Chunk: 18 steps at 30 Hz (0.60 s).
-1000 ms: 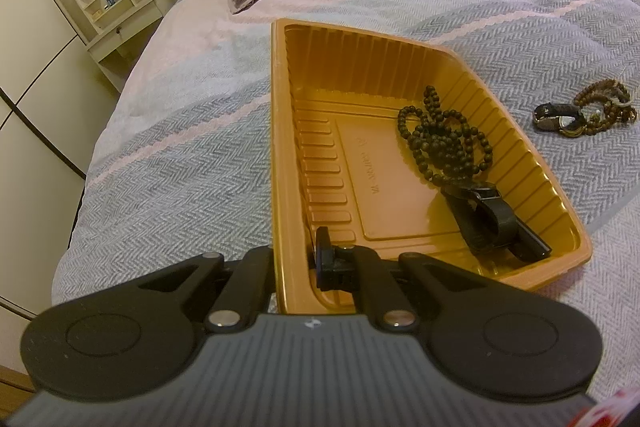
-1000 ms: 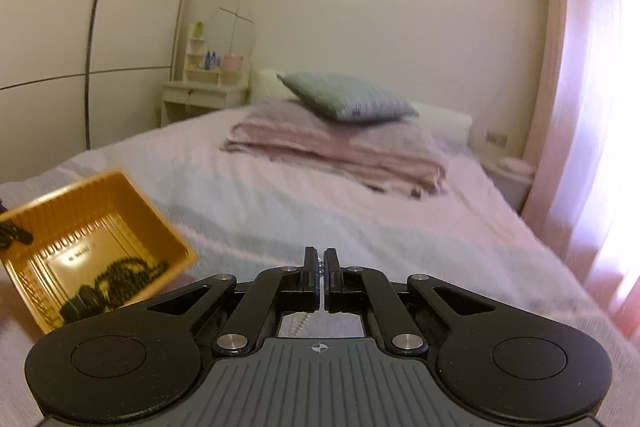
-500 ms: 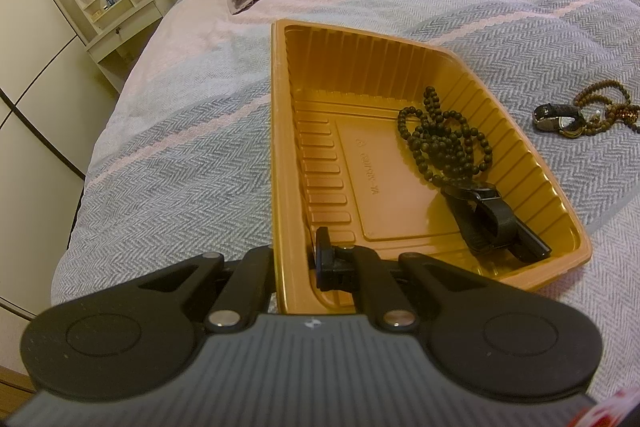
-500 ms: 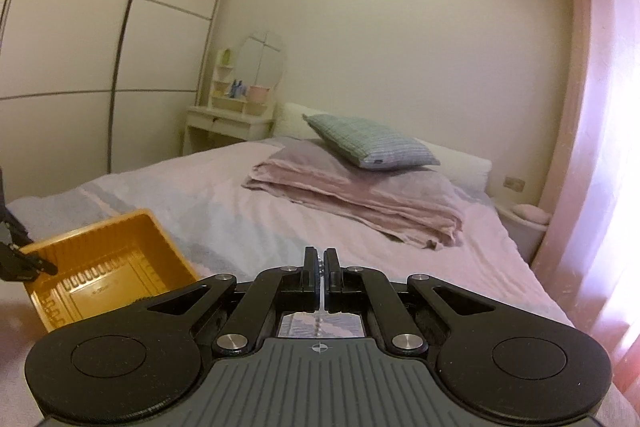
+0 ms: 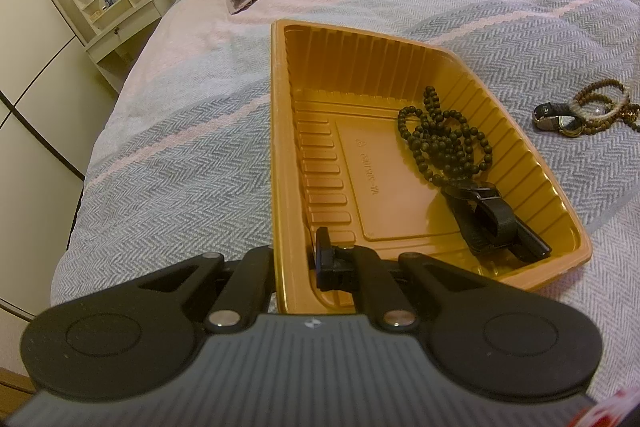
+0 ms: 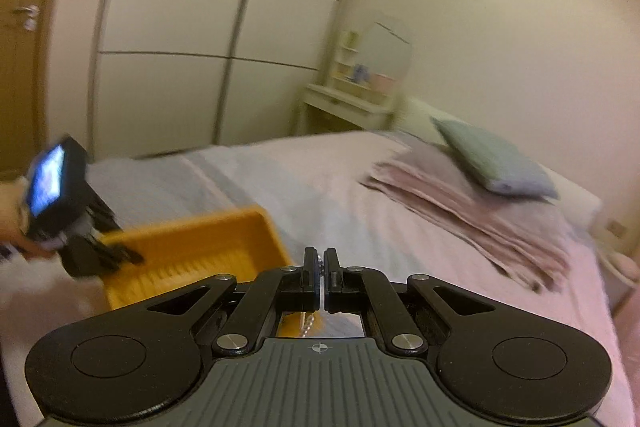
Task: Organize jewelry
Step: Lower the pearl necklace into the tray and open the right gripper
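Where the amber ribbed plastic tray [image 5: 384, 163] lies on the grey herringbone bedspread [image 5: 180, 155], its far-right part holds a string of small dark round beads [image 5: 444, 139] heaped in loops, with a black strap with a loop keeper [image 5: 488, 215] touching the beads on the near side. Outside the tray, to its right on the bedspread, lie a dark-strapped wristwatch with a gold case [image 5: 558, 117] and brown beaded bracelets [image 5: 604, 103], touching each other.

Left tool [image 5: 294, 259]: closed narrowly over the tray's near-left wall, one finger outside the rim, one inside. Tray sits on the bedspread.

Right tool [image 6: 320, 263]: jaws nearly together, pinching a thin strand of small pale beads [image 6: 309, 323] that hangs below the fingers. It is raised above the bed, with the tray below and to its left. View is motion-blurred.

Against the frame 0.5 s ago: the right wrist view has swung so that the tray appears closer to the tool's centre, and the left tool's body with a lit screen [image 6: 54, 183] now shows at the tray's left end. Tray, dark beads and strap unchanged; left grip unchanged.
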Each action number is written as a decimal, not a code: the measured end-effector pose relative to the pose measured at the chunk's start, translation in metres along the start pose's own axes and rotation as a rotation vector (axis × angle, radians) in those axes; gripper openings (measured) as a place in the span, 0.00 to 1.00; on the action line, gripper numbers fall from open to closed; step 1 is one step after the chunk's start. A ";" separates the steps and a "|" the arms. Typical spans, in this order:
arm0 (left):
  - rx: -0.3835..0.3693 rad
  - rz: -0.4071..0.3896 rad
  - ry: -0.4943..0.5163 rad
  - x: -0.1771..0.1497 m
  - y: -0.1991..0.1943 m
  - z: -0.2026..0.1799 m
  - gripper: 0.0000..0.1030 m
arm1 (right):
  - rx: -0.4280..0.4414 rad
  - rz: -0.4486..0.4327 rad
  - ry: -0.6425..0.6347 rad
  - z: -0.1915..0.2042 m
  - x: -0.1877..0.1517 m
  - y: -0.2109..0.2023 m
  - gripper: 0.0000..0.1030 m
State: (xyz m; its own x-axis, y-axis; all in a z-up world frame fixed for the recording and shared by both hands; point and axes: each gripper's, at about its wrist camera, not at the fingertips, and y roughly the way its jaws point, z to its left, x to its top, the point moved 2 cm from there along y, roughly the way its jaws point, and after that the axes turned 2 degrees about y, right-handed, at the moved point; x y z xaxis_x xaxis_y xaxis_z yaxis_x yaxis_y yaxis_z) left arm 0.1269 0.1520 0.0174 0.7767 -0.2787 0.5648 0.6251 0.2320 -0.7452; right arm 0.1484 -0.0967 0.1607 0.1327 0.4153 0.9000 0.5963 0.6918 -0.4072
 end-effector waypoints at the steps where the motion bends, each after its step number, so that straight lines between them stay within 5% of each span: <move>1: 0.000 -0.001 0.002 0.000 0.000 0.000 0.04 | 0.023 -0.002 -0.006 0.006 0.006 0.006 0.02; 11: -0.008 -0.005 -0.005 -0.003 0.002 0.004 0.04 | 0.210 0.087 -0.075 0.069 0.025 0.095 0.02; 18: -0.012 -0.006 -0.008 -0.001 0.002 0.005 0.04 | 0.169 0.116 -0.161 0.083 0.015 0.137 0.02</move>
State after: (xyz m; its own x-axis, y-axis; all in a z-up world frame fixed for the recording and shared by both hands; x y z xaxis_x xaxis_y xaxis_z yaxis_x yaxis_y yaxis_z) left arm 0.1273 0.1576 0.0170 0.7737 -0.2723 0.5720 0.6288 0.2194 -0.7460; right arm 0.1665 0.0529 0.1054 0.0565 0.5769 0.8149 0.4420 0.7174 -0.5385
